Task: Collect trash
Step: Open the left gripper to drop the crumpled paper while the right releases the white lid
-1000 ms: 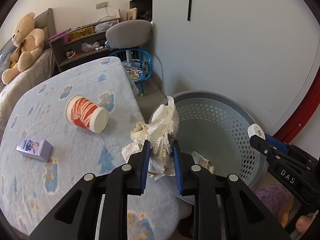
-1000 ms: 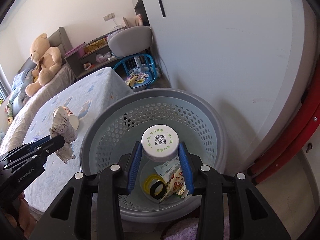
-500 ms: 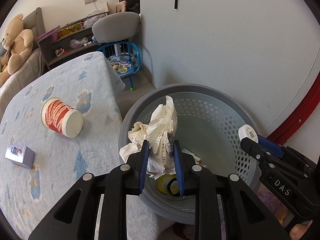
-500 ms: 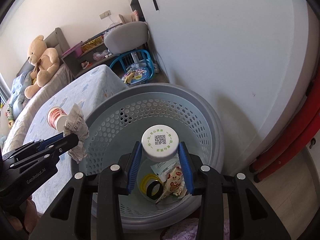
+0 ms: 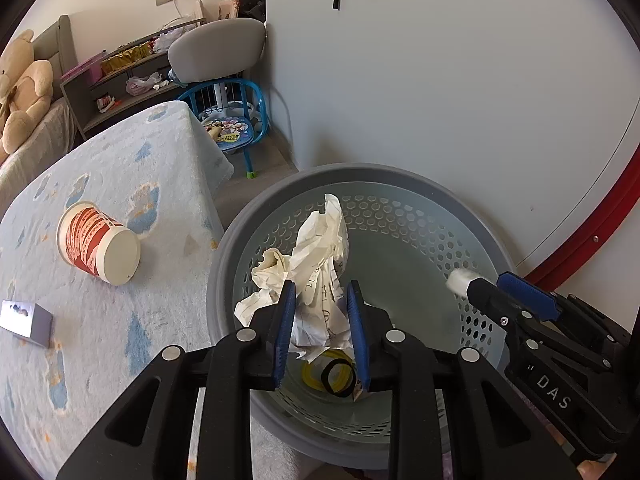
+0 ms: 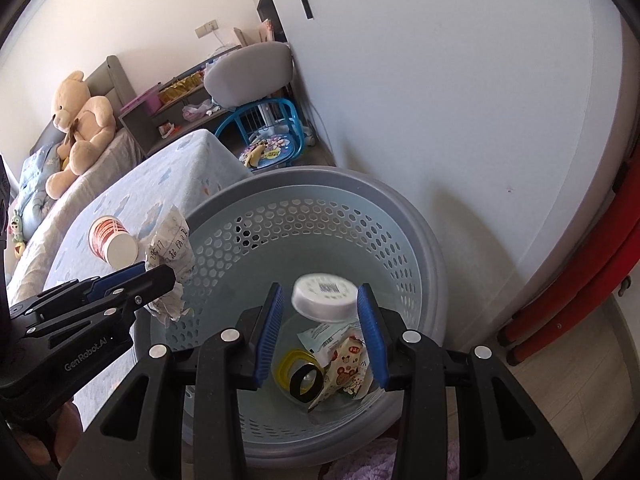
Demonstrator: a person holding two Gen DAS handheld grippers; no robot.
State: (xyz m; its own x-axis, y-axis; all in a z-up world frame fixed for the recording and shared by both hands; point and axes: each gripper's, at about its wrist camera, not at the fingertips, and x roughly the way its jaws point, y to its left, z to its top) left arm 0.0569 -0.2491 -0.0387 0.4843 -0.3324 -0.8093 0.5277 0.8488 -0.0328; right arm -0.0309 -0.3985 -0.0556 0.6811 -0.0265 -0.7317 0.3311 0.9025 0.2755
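Left gripper [image 5: 320, 286], left wrist view: jaws clamped on a ball of crumpled paper [image 5: 320, 248] held above the open mouth of the basket [image 5: 224, 256], not yet dropped. Handwriting on the paper is too creased to read. A paper cup [image 5: 98, 240] lies on its side on the table [image 5: 132, 320] and a small box [image 5: 26, 322] sits near the edge; both, judged as trash, remain to be collected. "DAS" is printed on the right gripper [image 5: 476, 284]

Right wrist view: the right gripper's jaws stand slightly apart over the basket; a white cap [image 6: 324, 298] sits tilted and blurred between them, seemingly loose and falling. Its printed code is unreadable. A yellow-and-black ring [image 6: 300, 372] and a cartoon-printed wrapper [image 6: 346, 372] already lie inside. "GenRobot.AI" marks the left gripper
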